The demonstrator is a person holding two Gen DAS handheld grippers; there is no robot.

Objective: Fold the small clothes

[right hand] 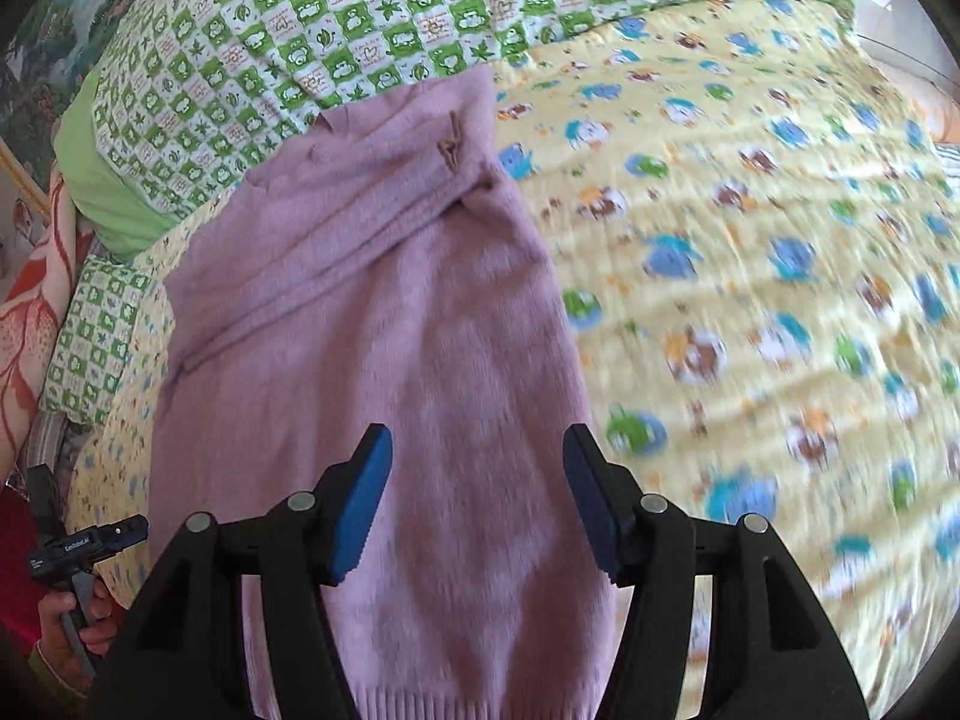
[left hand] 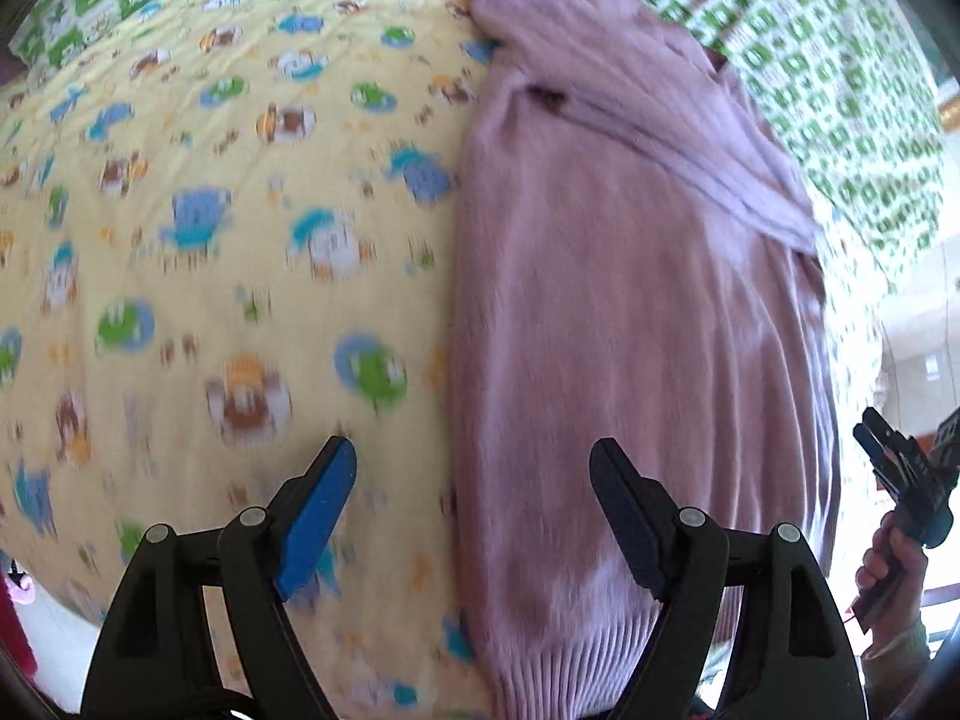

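Observation:
A pink knitted sweater (left hand: 630, 312) lies lengthwise on a yellow cartoon-print quilt (left hand: 210, 240), its ribbed hem nearest me and a sleeve folded across its upper part. It also shows in the right wrist view (right hand: 408, 372), with a small brown bow (right hand: 449, 149) near the top. My left gripper (left hand: 474, 474) is open and empty, above the sweater's left edge near the hem. My right gripper (right hand: 477, 462) is open and empty, above the sweater's lower right part. The right gripper also shows at the left wrist view's right edge (left hand: 900, 480). The left gripper shows at the right wrist view's lower left (right hand: 84, 546).
A green-and-white checked blanket (right hand: 372, 18) lies bunched beyond the sweater's top. A green pillow (right hand: 102, 180) and a red floral cloth (right hand: 30, 300) lie at the bed's far left. The quilt (right hand: 750, 300) stretches wide to the sweater's side.

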